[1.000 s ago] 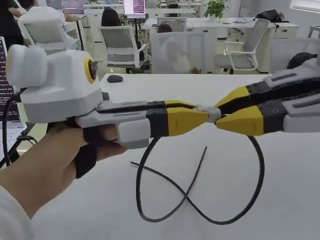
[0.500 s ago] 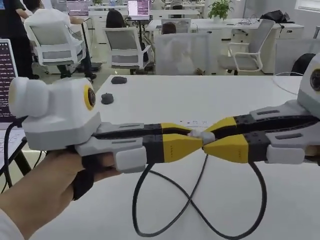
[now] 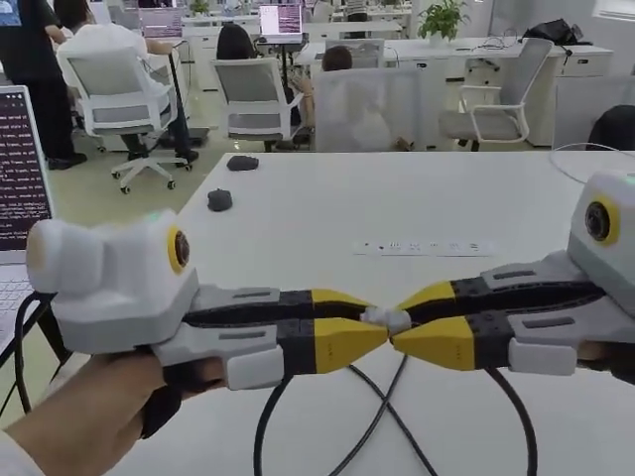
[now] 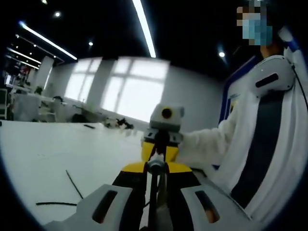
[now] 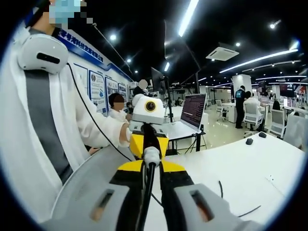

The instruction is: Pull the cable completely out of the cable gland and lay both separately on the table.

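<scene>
A small white cable gland hangs in the air between two yellow-tipped grippers that meet tip to tip above the white table. My left gripper comes in from the left and is shut on the gland. From the right, my right gripper is shut on the black cable right beside the gland. The cable runs back between both pairs of jaws. Its loops droop under the grippers and cross over the table.
A dark mouse and a small dark object lie on the far left of the table, and a flat white strip lies mid-table. A laptop screen stands at the left edge. Office chairs and people sit beyond.
The head view has tilted up, so both grippers sit lower in the picture. They stay tip to tip on the gland, and the right one reaches further in from the right.
</scene>
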Tool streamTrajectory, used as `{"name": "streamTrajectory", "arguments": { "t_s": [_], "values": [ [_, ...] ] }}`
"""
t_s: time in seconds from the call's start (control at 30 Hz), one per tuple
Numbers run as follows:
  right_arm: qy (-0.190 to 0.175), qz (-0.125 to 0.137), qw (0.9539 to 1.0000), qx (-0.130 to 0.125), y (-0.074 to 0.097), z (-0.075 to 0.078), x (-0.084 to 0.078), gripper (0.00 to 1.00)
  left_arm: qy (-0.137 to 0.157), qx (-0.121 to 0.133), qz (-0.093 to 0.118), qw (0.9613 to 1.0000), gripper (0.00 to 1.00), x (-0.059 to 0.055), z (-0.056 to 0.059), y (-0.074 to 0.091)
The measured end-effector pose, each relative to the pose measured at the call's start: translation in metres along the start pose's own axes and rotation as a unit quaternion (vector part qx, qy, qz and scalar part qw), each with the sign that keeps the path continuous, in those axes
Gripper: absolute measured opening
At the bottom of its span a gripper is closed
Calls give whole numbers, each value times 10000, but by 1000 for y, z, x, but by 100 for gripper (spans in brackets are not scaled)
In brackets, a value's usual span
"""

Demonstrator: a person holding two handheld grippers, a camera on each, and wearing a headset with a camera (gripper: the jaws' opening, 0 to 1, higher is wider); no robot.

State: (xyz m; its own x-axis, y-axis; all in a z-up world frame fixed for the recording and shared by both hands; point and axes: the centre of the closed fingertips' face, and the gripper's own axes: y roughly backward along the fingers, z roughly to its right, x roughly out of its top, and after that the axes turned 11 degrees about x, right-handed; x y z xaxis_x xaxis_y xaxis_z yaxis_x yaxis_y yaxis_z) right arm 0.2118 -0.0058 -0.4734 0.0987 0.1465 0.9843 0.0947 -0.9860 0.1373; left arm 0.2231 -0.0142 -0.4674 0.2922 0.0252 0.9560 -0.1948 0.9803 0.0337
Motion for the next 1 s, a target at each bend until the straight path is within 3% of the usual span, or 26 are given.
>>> {"name": "streamTrajectory", "arguments": {
  "t_s": [0.1, 0.13, 0.17, 0.23, 0.3, 0.33, 0.43, 0.47, 0.5, 0.6, 0.63, 0.7, 0.77, 0.8, 0.87, 0.93, 1.0],
  "values": [
    [172, -82, 9997, 150, -3, -6, -4, 11, 511, -129, -149, 9985, 14, -6, 4, 2],
    [525, -158, 9984, 98, -3, -3, -4, 10, 779, -35, -216, 9967, 14, -9, 1, 2],
    [600, -260, 9979, -8, -2, 0, -7, 10, 839, 23, -194, 9963, 14, -9, -3, 1],
    [530, -366, 9979, 21, -5, -3, -12, 10, 880, -14, -276, 9957, 14, -14, -4, 1],
    [944, -540, 9941, -58, -4, 0, -14, 10, 1277, -25, -340, 9912, 14, -17, -5, 1],
    [984, -548, 9936, -67, -4, -1, -14, 10, 1371, -55, -342, 9899, 14, -17, -5, 1],
    [1885, -739, 9792, -138, -3, -2, -12, 10, 2097, -191, -360, 9769, 14, -16, -5, 0],
    [1883, -750, 9792, -121, -3, -3, -13, 10, 2167, -207, -382, 9753, 14, -18, -5, 0],
    [1748, -734, 9818, -101, -3, -4, -14, 11, 2001, -199, -360, 9789, 14, -19, -5, 0],
    [1970, -856, 9766, -124, -2, -4, -19, 11, 1995, -170, -396, 9789, 14, -22, -5, -1],
    [1945, -848, 9772, -121, -2, -4, -20, 11, 1976, -170, -409, 9793, 14, -23, -5, -1],
    [1741, -789, 9815, -73, -1, -4, -22, 12, 1864, -172, -423, 9814, 14, -25, -2, -1],
    [1403, -602, 9883, -36, -1, -4, -22, 12, 1651, -172, -304, 9857, 15, -22, -1, -1],
    [950, -458, 9944, -11, 0, -3, -22, 13, 1258, -155, -150, 9918, 15, -18, -1, -1],
    [309, 37, 9995, -21, 4, 1, -14, 21, 629, -230, 191, 9976, 15, -7, 7, 1],
    [-349, 472, 9983, -47, 10, 6, -7, 30, 71, -232, 444, 9987, 15, 3, 13, 4],
    [-984, 879, 9909, 261, 14, 0, 0, 30, -534, -213, 590, 9966, 15, 7, 17, 7]
  ]
}}
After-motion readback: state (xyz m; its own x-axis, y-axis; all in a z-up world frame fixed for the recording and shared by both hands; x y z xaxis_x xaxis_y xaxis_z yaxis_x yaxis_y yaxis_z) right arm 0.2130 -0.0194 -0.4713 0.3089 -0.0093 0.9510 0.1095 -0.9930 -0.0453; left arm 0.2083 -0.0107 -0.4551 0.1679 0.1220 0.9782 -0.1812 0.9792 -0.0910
